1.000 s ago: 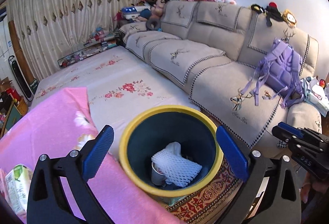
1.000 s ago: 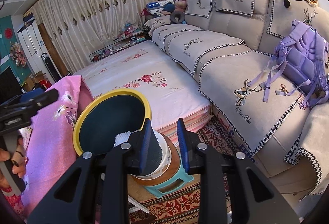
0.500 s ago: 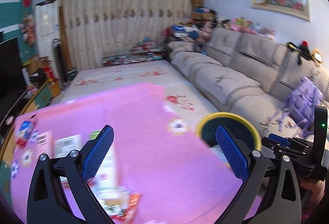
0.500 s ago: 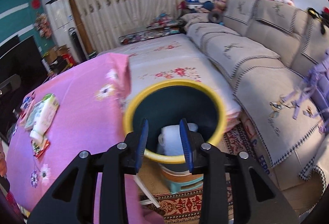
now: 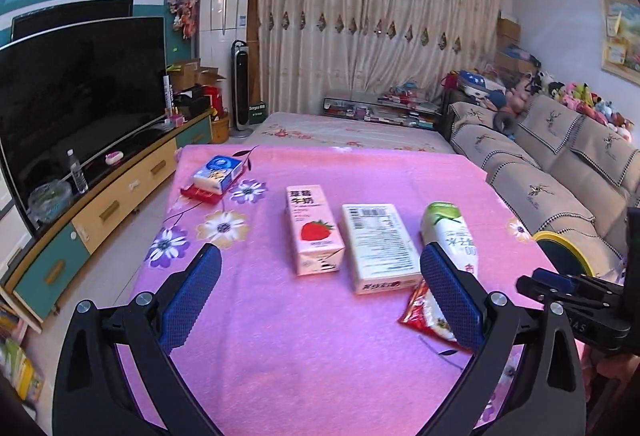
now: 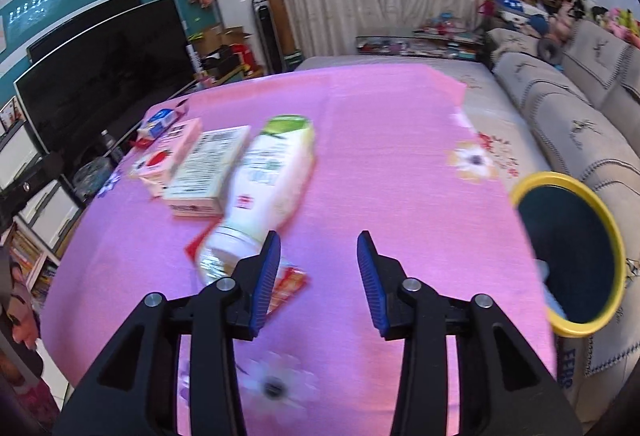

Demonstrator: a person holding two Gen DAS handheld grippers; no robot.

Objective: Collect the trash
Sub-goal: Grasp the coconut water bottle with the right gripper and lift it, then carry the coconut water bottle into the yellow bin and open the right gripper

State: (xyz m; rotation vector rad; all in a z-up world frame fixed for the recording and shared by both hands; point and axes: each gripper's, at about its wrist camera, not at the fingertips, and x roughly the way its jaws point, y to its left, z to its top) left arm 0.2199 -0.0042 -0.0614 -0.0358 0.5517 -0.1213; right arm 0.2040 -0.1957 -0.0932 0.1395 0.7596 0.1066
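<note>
The left gripper [image 5: 320, 300] hovers over the near part of the pink tabletop [image 5: 280, 356] with its jaws spread wide and nothing between them. The right gripper [image 6: 318, 268] also hangs above the cloth, its jaws opening and empty. Just past the left gripper, at about 12 o'clock, lie a strawberry carton [image 5: 314, 230] and a white box [image 5: 380, 248] side by side. A white bottle [image 5: 450, 232] sits at 1 o'clock beside the box, its neck toward the camera and resting on a red wrapper [image 5: 424, 316]. In the right wrist view the bottle [image 6: 268, 179] is at 11 o'clock, close to the left finger. Farther off at 11 o'clock in the left view, a blue pack [image 5: 218, 173] rests on a red packet near the far left corner. The bin [image 6: 572, 256], yellow-rimmed, stands off the tabletop's right edge at 3 o'clock, by the sofa [image 5: 560, 171].
</note>
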